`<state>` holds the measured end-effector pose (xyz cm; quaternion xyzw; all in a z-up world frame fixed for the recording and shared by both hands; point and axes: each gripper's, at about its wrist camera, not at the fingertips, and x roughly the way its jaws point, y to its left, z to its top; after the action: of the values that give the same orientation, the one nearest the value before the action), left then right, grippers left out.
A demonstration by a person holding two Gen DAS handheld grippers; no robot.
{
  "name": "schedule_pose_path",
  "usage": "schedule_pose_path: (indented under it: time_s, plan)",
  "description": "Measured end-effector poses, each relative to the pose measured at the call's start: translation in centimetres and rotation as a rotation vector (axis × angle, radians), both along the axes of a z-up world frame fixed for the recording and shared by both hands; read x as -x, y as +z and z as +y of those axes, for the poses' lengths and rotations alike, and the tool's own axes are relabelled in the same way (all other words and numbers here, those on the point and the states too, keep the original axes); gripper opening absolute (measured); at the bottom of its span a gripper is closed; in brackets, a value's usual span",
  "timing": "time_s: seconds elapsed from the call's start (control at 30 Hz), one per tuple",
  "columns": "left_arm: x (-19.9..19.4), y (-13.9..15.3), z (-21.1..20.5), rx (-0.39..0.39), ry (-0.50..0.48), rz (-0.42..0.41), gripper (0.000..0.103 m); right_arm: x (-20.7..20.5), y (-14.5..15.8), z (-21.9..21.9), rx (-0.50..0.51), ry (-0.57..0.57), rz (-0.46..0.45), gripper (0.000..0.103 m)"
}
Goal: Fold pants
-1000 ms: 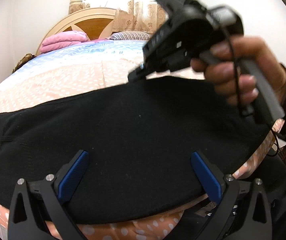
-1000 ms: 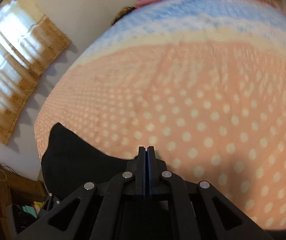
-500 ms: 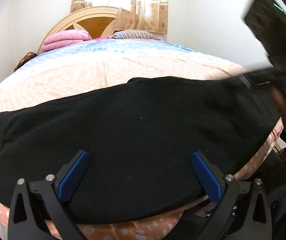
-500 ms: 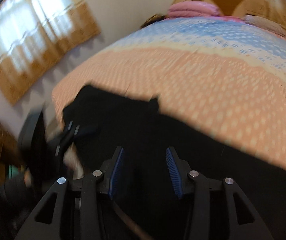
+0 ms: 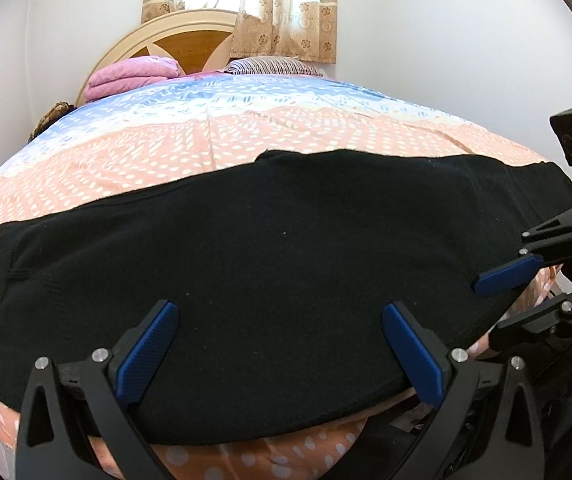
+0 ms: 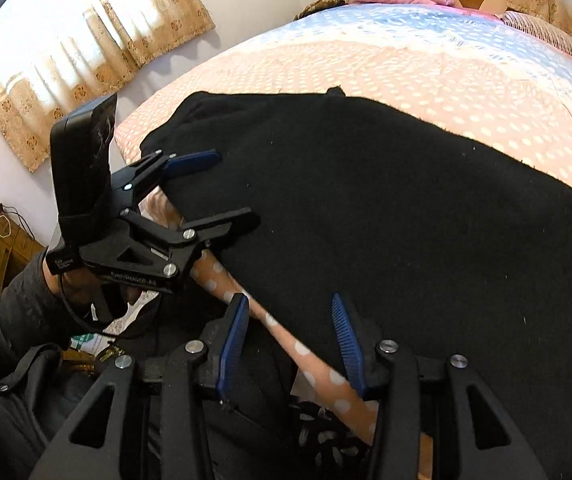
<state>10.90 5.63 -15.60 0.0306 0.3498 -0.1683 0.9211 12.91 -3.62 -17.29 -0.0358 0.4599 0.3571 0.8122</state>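
Black pants (image 5: 277, 240) lie flat across the near part of the peach dotted bed (image 5: 205, 152), folded lengthwise into one broad band. My left gripper (image 5: 277, 312) hovers open and wide over their near edge, nothing between its blue pads. In the right wrist view the left gripper (image 6: 231, 186) sits at the left end of the pants (image 6: 386, 208), held by a dark-sleeved hand (image 6: 81, 284). My right gripper (image 6: 289, 304) is open over the near hem and bed edge, its pads clear of the cloth. That right gripper (image 5: 490, 304) also shows at the pants' right end.
A folded pink blanket (image 5: 129, 76) and a striped pillow (image 5: 269, 66) lie by the wooden headboard (image 5: 189, 46). Curtains (image 6: 85, 64) hang on the wall. A wooden cabinet (image 6: 1, 256) and dark bags (image 6: 25, 400) stand on the floor below the bed edge.
My right gripper, shut above the far edge of the pants, has opened and swung to their near right end. The left gripper and the pants have stayed put.
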Motion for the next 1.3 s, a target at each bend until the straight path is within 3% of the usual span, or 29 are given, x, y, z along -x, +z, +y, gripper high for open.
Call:
schedule_pose_path:
  time_s: [0.17,0.33,0.47,0.57,0.73,0.9,1.0,1.1,1.2,1.3]
  plan:
    - [-0.3,0.2,0.1,-0.009,0.009,0.011,0.103,1.2,0.2,-1.2,0.004,-0.008,0.012,0.046]
    - [-0.2,1.2,-0.6,-0.048,0.036,0.011,0.103,2.5,1.1,-4.4,-0.002,-0.071,-0.037,0.046]
    - [0.1,2.7,-1.1,-0.027,0.037,-0.043,0.103,2.9,2.0,-8.4,-0.021,-0.169,-0.084,0.046]
    - [-0.2,2.7,-1.8,-0.024,0.022,-0.033,0.103,2.6,2.5,-11.6,-0.035,-0.271,-0.098,0.046]
    - [-0.3,0.2,-2.5,-0.054,-0.002,0.025,0.103,1.6,0.5,-15.6,0.009,-0.423,-0.021,0.046]
    - [-0.4,0.8,-2.3,-0.048,0.013,0.023,0.103,2.1,0.5,-16.8,-0.047,-0.39,-0.045,0.046]
    - [0.4,1.5,-3.6,-0.06,0.004,0.003,0.103,2.8,2.6,-18.5,-0.047,-0.409,-0.117,0.046]
    - [0.4,2.0,-4.7,-0.07,-0.015,-0.017,0.103,3.6,5.3,-23.6,-0.076,-0.54,-0.193,0.046]
    - [-0.5,2.3,-5.3,-0.069,-0.018,-0.028,0.103,4.7,7.9,-31.8,-0.105,-0.771,-0.25,0.046]
    - [-1.1,2.0,-5.5,-0.057,0.005,-0.019,0.103,5.7,9.0,-39.5,-0.065,-1.015,-0.288,0.046]
